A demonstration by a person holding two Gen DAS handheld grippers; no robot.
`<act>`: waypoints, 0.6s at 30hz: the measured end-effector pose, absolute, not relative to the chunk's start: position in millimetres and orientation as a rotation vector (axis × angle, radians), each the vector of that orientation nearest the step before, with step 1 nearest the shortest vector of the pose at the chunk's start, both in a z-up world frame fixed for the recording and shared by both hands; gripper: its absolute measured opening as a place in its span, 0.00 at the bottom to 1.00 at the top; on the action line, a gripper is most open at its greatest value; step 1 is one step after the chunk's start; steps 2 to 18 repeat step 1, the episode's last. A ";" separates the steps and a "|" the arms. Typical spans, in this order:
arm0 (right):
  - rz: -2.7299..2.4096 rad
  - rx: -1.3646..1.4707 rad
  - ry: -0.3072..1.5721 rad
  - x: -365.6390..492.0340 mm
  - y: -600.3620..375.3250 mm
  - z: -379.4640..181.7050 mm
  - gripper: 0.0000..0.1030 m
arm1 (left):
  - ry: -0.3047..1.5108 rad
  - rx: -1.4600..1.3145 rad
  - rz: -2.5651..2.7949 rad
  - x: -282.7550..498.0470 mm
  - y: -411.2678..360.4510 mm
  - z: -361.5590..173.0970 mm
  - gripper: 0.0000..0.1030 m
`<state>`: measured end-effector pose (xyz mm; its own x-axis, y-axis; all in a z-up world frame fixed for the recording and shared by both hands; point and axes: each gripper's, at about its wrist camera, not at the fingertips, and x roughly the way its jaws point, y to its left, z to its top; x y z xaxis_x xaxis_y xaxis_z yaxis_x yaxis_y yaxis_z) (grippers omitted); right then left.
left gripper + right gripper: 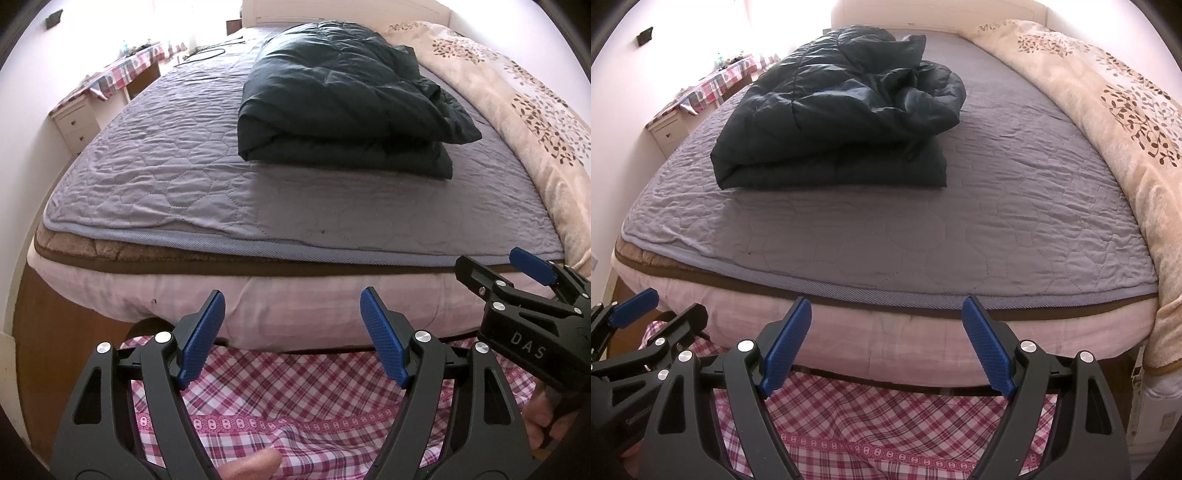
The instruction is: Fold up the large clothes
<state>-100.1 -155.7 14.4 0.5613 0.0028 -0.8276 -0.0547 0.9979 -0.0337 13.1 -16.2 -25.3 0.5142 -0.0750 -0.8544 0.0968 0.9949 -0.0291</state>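
A dark quilted jacket (343,96) lies folded into a thick bundle on the grey quilted bed cover (184,177); it also shows in the right wrist view (834,110). My left gripper (293,306) is open and empty, held in front of the foot of the bed, well short of the jacket. My right gripper (886,314) is open and empty too, beside the left one. The right gripper shows at the right edge of the left wrist view (498,269). The left gripper shows at the left edge of the right wrist view (665,306).
A beige leaf-patterned blanket (1108,110) lies along the bed's right side. A white drawer unit with a checked cloth (110,88) stands left of the bed. A pink plaid fabric (295,398) hangs below the mattress edge, under both grippers.
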 end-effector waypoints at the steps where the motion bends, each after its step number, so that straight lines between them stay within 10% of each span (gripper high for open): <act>1: 0.034 -0.057 0.976 -100.1 -156.2 13.8 0.79 | 1.026 0.025 -0.104 13.1 -16.4 -25.5 0.73; 18: 0.034 -0.057 0.976 -100.1 -156.2 13.8 0.79 | 1.026 0.025 -0.104 13.1 -16.4 -25.5 0.73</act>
